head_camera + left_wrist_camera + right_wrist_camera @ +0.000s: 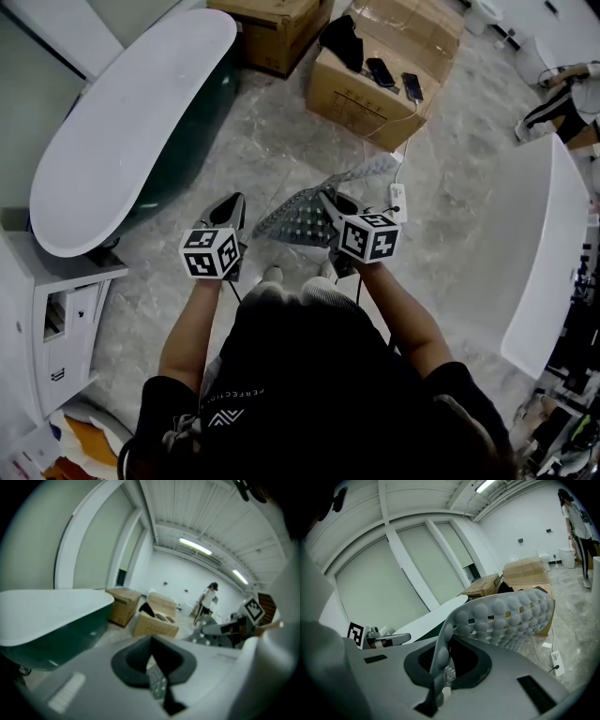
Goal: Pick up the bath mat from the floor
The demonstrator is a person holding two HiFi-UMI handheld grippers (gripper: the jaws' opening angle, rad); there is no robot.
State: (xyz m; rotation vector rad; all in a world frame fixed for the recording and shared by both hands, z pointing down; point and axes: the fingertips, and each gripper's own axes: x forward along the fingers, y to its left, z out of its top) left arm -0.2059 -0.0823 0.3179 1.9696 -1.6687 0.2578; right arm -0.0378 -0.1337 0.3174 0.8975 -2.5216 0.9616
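Both left gripper (234, 204) and right gripper (330, 202) jaws clamp the bath mat (298, 218).

Blk short-slv tee (309, 375), small wht chevron logo + lettering on front. Pale shoes (272, 274). Left gripper (236, 200) & right gripper (328, 202): same build, grey tapered shells, blk-lined notch at jaw base. Left cube (210, 253) & right cube (367, 237): wht, blk square markers on each face. Dark rect. patches on top of right shell.
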